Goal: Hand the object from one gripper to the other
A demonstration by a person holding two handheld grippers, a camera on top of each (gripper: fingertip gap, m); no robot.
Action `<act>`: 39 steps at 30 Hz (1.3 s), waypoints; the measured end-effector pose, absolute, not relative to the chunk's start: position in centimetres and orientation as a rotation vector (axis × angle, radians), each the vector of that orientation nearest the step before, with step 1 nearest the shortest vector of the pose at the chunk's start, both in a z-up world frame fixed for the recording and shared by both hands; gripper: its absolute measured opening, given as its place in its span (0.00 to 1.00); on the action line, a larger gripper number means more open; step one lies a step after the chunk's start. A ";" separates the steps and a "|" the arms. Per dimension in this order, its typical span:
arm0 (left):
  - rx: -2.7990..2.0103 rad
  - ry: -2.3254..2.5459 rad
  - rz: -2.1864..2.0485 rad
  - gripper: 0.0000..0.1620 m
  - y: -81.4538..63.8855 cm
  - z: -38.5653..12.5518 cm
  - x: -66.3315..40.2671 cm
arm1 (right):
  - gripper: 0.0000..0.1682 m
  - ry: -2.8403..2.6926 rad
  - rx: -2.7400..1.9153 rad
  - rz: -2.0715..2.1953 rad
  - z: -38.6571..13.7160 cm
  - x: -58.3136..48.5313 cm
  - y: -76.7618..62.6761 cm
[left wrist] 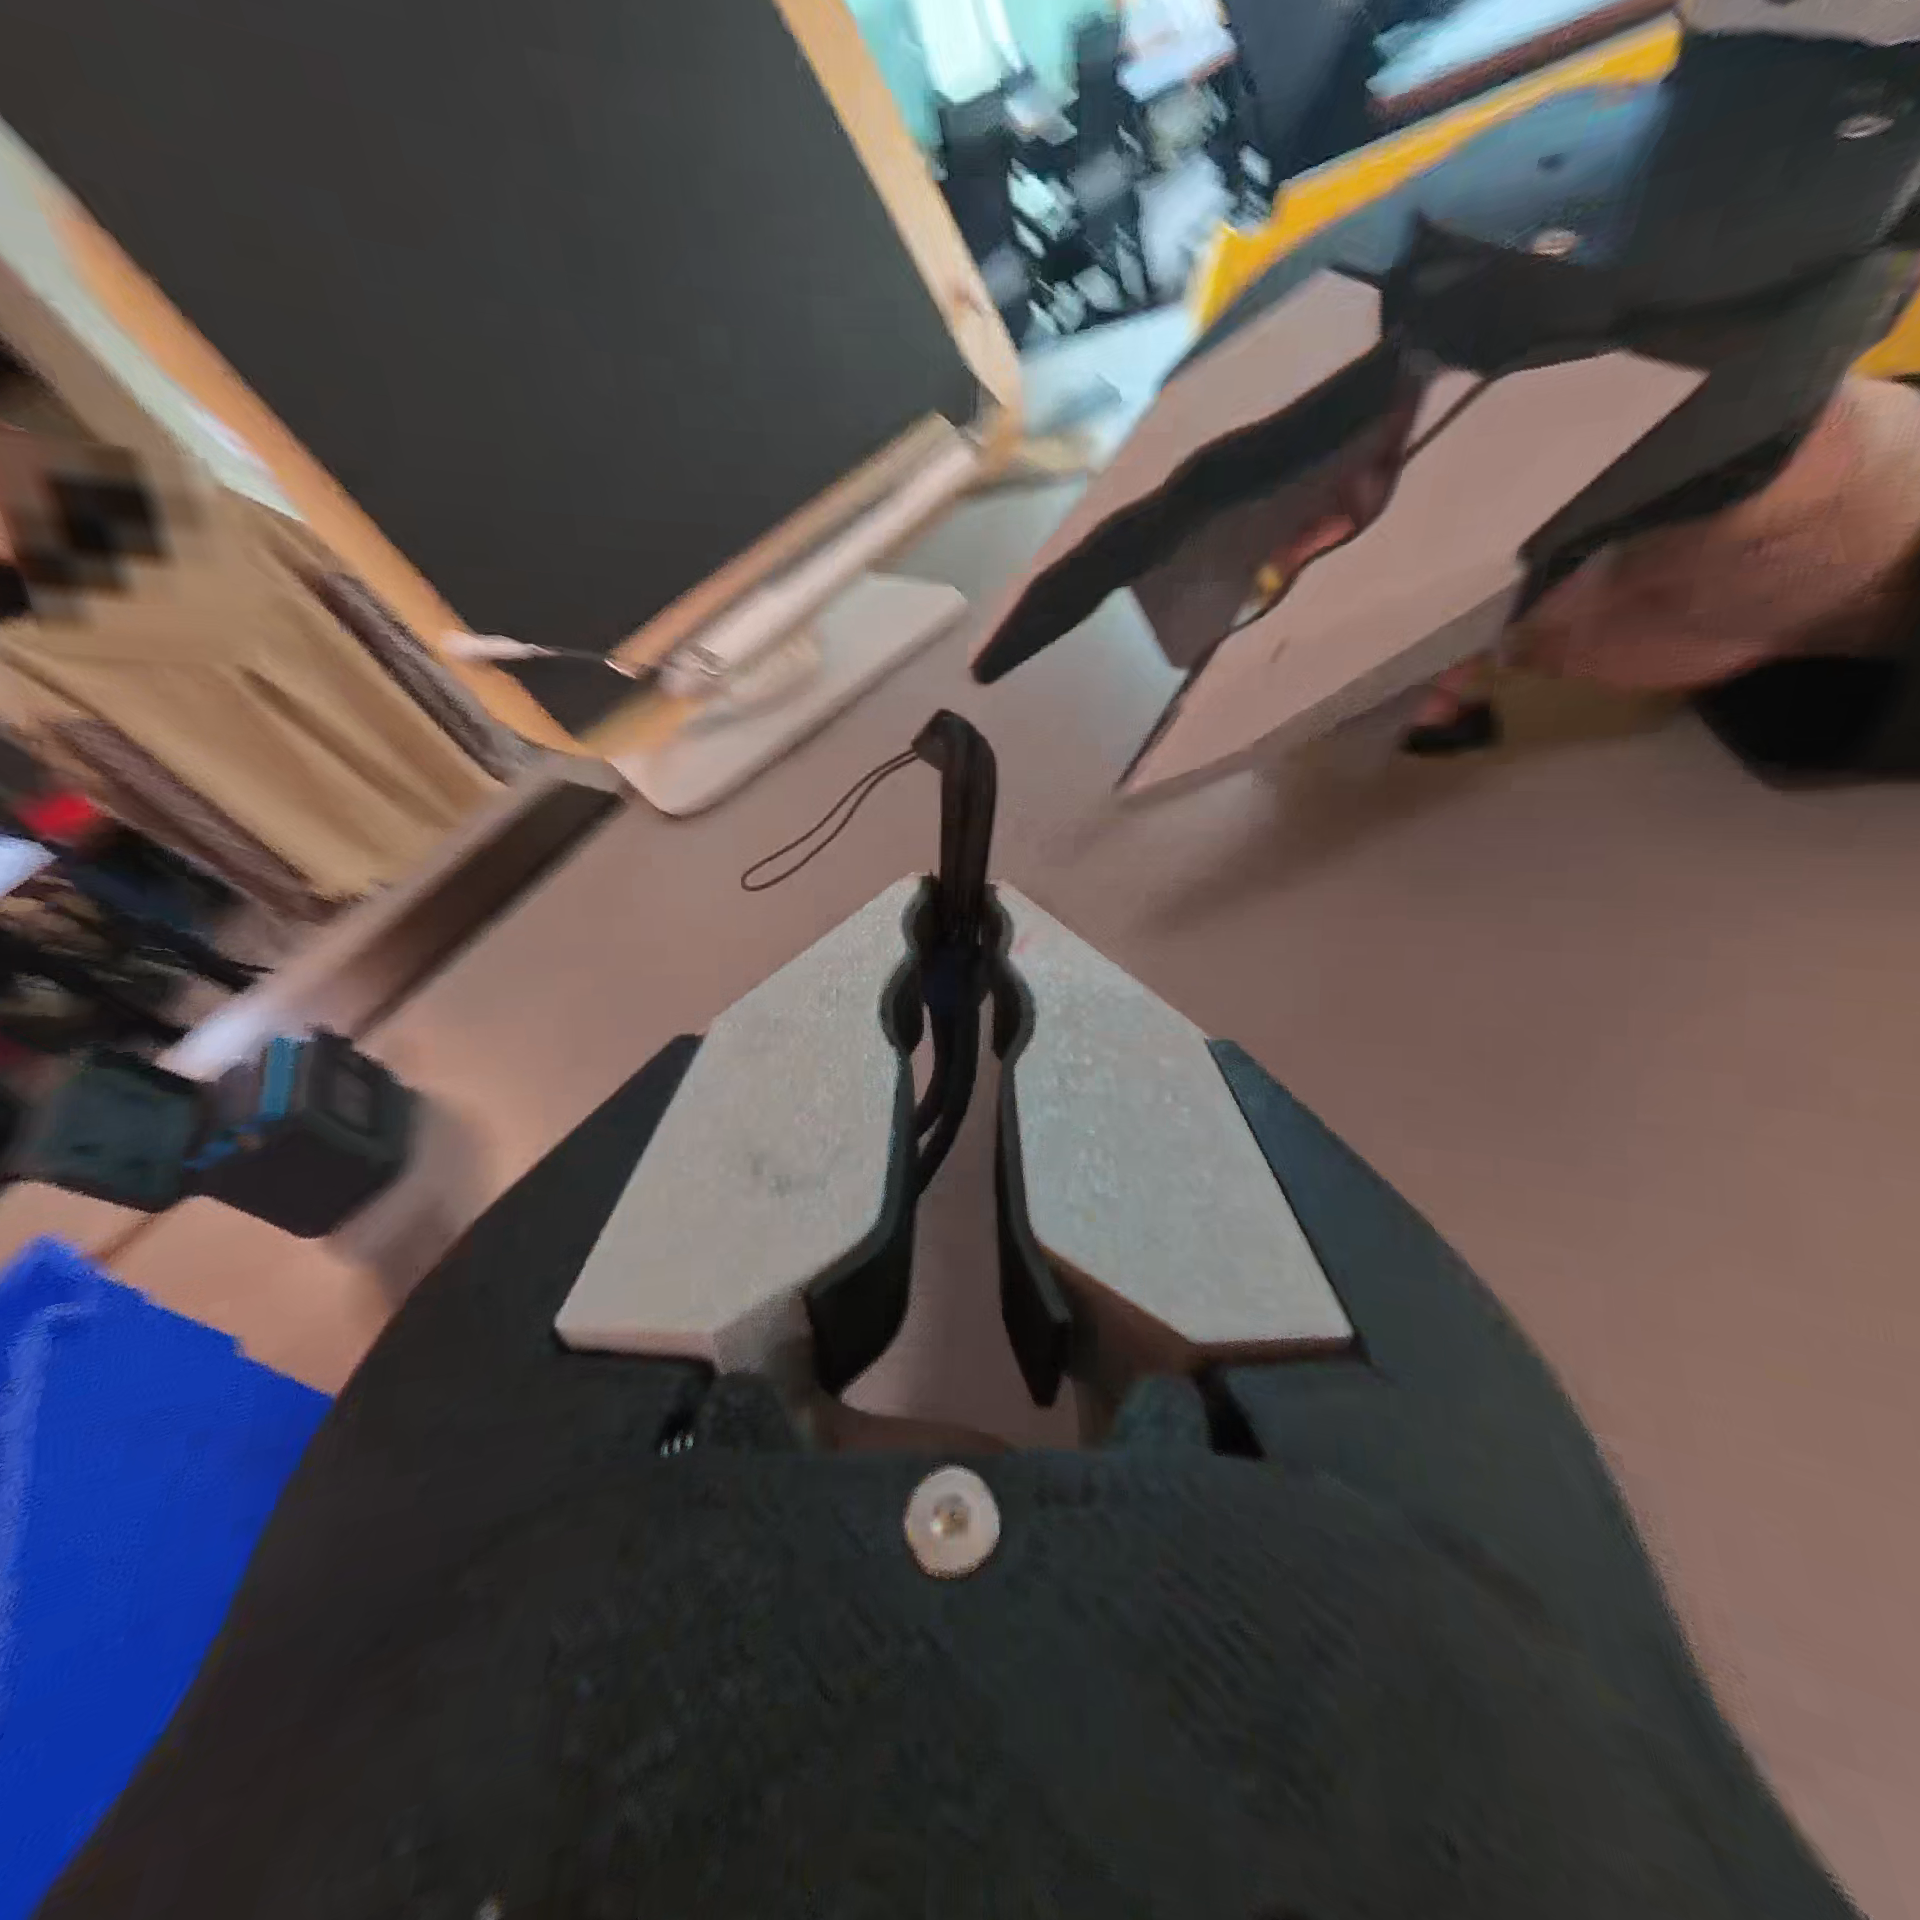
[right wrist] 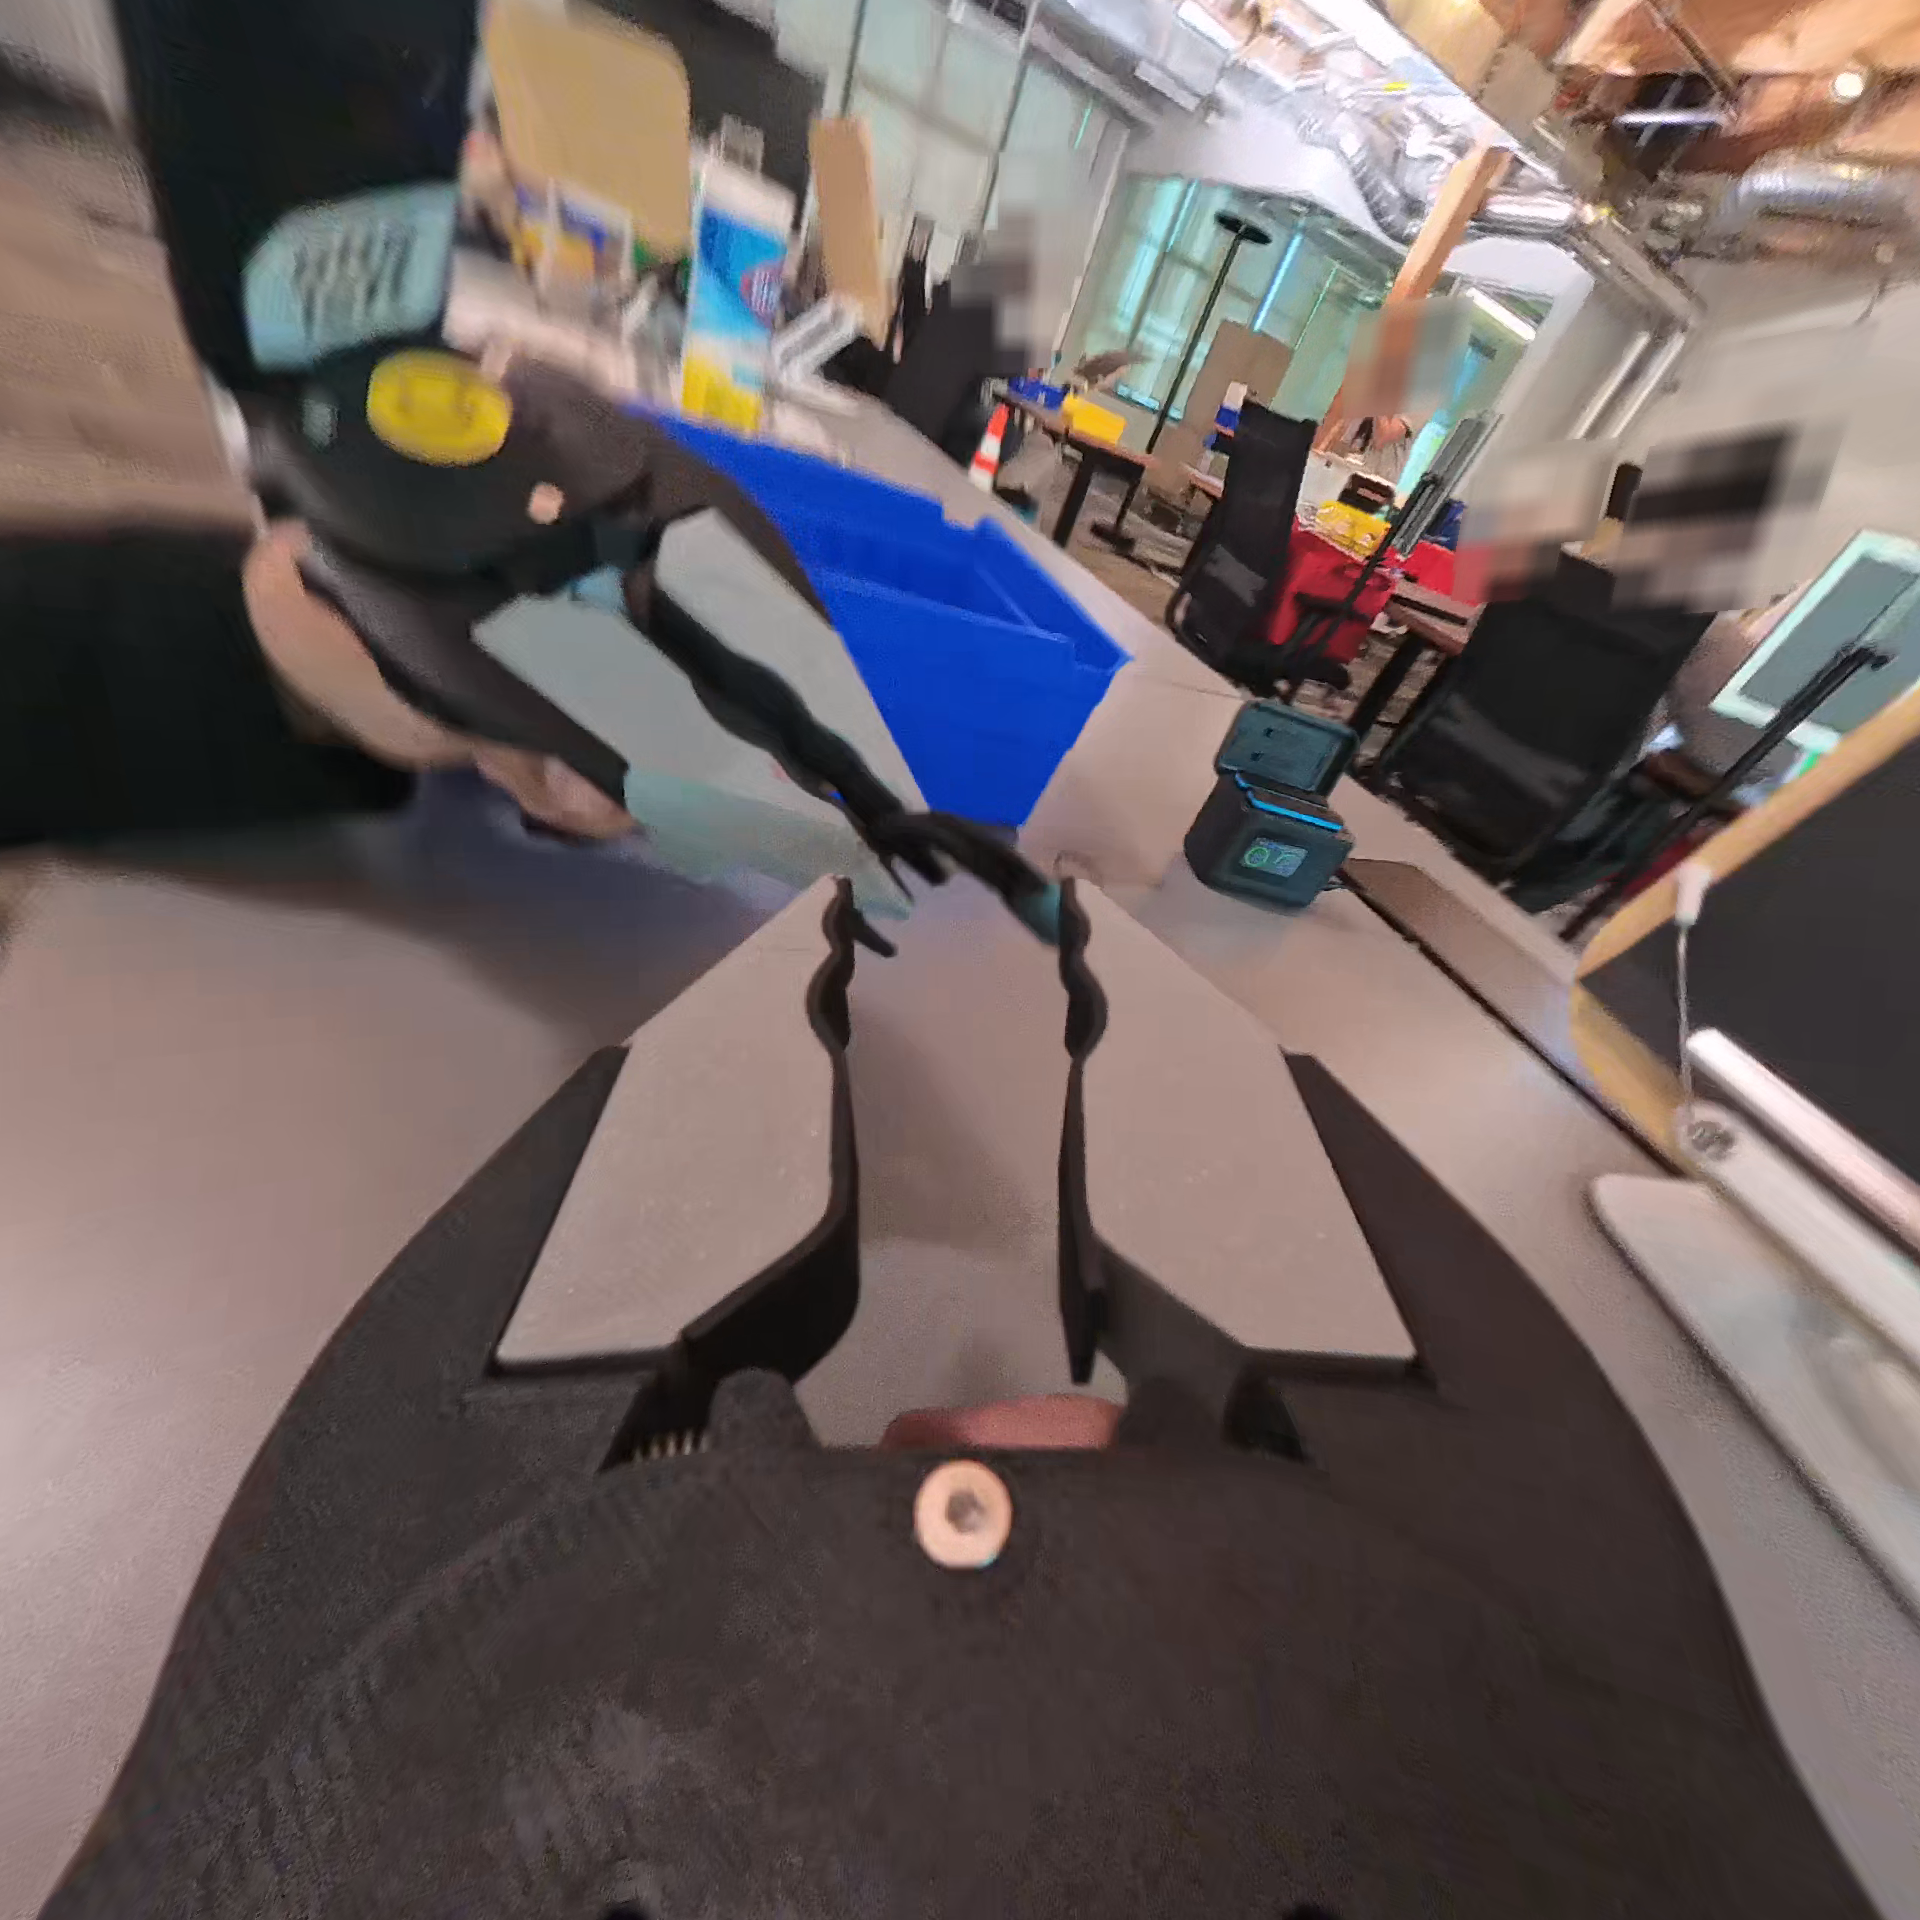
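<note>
My left gripper (left wrist: 956,896) is shut on a black strap (left wrist: 964,800) with a thin cord loop; the strap sticks out past the fingertips. In the left wrist view my right gripper (left wrist: 1055,724) hangs open at the upper right, tips pointing toward the strap and a short way from it. In the right wrist view my right gripper (right wrist: 954,902) is open and empty. The left gripper (right wrist: 896,844) comes in from the left, and its strap (right wrist: 982,857) ends just at the right gripper's fingertips. I cannot tell whether it touches them.
A blue bin (right wrist: 966,644) stands on the brown table (left wrist: 1455,1143) behind the left gripper and shows in the left wrist view (left wrist: 104,1507). A small black box with blue trim (right wrist: 1273,821) sits beyond it. A wood-framed black board (left wrist: 520,312) on a white base stands at the table's edge. Left and right tips are no more than a few centimetres apart.
</note>
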State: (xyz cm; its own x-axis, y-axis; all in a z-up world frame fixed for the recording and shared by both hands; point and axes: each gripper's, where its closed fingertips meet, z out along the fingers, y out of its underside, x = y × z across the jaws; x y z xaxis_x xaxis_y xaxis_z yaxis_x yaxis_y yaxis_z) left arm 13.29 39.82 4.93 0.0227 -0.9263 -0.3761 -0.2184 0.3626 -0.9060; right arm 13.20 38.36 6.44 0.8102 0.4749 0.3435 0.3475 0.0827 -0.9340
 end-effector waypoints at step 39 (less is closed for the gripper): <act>-1.643 1.126 -2.073 0.18 36.1 6.1 13.3 | 0.02 -0.960 -1.102 -0.633 9.7 9.5 35.1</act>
State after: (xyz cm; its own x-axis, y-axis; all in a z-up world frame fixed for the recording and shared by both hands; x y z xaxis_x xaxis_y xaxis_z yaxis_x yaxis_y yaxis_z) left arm 13.32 36.13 6.08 -0.3229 -0.6298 0.7065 -0.2501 -0.6632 -0.7055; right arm 9.50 35.09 9.71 0.4676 0.0285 0.8835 0.8235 0.3492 -0.4471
